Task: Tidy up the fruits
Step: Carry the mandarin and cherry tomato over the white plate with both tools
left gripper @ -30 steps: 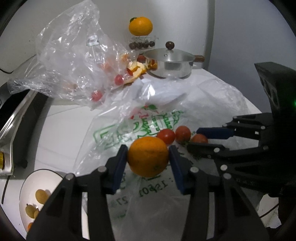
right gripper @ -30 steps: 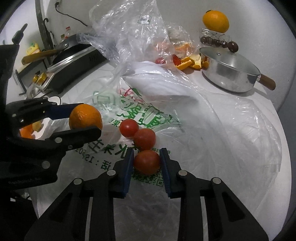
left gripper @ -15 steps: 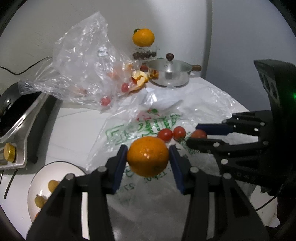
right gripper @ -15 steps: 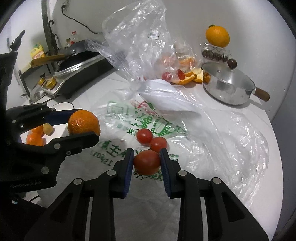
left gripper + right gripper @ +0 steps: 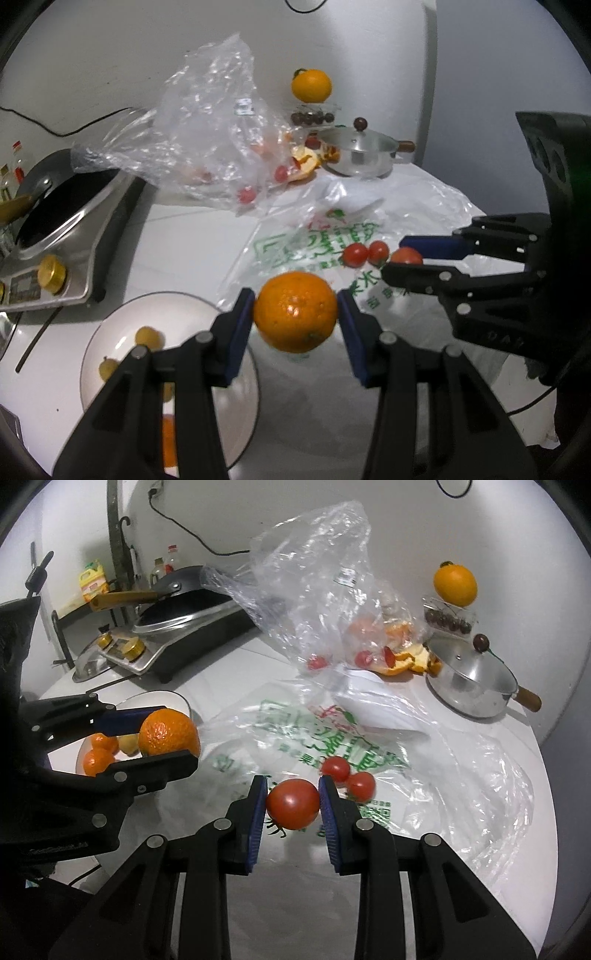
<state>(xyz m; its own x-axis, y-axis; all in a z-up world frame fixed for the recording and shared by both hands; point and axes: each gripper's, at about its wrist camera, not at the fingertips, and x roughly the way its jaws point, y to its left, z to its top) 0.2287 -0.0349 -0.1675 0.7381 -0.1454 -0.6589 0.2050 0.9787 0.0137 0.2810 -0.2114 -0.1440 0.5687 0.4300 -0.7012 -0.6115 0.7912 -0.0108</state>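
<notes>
Left gripper (image 5: 295, 314) is clenched on an orange (image 5: 295, 311), the blue pads pressing its two sides at the widest part, and the fruit hangs clear of the table just beside the white plate (image 5: 110, 332). Right gripper (image 5: 293, 803) grips a tomato (image 5: 293, 804) the same way, across its middle, with the green stem end pointing down and to the left. Both fruits sit well forward, near the fingertips.

My guess is the orange is the easier load: firm, with a pebbled rind that gives the pads some bite, and heavy enough to twist if held off-centre, so the hold across its broadest part looks right. The tomato is likely lighter, but smooth and thin-skinned; too hard a squeeze could split it, too soft a one could let it slide out forward.

Two more tomatoes (image 5: 347, 775) lie touching each other on the printed bag (image 5: 280, 731) just past the right gripper. The plate already holds small oranges and yellowish fruit. A crumpled clear bag (image 5: 314, 583) stands farther back, a lidded pot (image 5: 476, 686) to its right.
</notes>
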